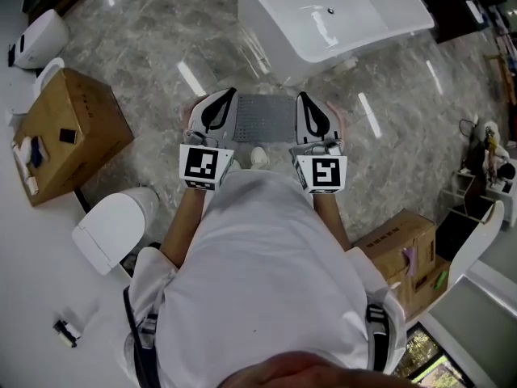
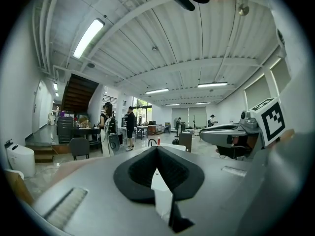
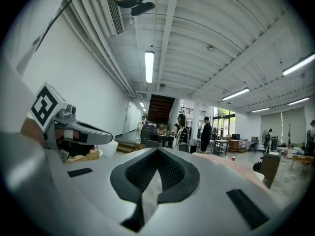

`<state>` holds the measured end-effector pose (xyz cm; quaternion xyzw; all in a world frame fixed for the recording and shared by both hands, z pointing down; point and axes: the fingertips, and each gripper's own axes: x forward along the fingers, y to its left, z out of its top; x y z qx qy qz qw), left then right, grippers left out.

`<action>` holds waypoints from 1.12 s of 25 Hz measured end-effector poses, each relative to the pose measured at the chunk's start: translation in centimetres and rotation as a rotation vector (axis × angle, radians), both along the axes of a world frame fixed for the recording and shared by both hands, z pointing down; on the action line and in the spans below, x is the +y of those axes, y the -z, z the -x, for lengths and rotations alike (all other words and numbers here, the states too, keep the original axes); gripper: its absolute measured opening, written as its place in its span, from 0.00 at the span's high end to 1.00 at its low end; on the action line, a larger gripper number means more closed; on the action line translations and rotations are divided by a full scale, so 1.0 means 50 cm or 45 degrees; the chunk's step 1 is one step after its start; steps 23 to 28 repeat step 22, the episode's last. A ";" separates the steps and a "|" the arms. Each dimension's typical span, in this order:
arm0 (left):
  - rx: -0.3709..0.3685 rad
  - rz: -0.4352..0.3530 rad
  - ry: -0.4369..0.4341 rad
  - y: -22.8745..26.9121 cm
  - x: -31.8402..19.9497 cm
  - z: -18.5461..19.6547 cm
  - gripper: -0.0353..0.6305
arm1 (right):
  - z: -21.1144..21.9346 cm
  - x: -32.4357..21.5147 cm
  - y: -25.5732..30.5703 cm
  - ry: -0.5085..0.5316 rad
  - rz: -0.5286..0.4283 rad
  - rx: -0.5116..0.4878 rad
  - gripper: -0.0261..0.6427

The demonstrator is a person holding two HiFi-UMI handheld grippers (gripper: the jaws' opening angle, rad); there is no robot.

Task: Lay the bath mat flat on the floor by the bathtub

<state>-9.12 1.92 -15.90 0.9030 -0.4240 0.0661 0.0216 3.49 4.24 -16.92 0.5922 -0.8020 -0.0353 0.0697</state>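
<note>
My white shirt fills the foreground; just past it, my left tongs and right tongs are each pinched together on a side edge of the grey bath mat; it lies spread between them, seemingly off the floor, just short of the bathtub; gripping both edges, I judge, stops it folding, ready to lower flat.
</note>
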 end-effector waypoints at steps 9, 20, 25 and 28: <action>-0.045 -0.042 0.005 0.005 0.009 0.001 0.95 | 0.024 0.003 0.001 0.002 -0.024 -0.010 0.96; -0.039 -0.020 0.034 -0.012 0.013 0.024 0.95 | 0.049 0.007 0.018 0.019 -0.052 0.013 0.96; -0.037 -0.016 0.039 -0.013 0.015 0.029 0.95 | 0.054 0.010 0.019 0.025 -0.055 0.015 0.96; -0.037 -0.016 0.039 -0.013 0.015 0.029 0.95 | 0.054 0.010 0.019 0.025 -0.055 0.015 0.96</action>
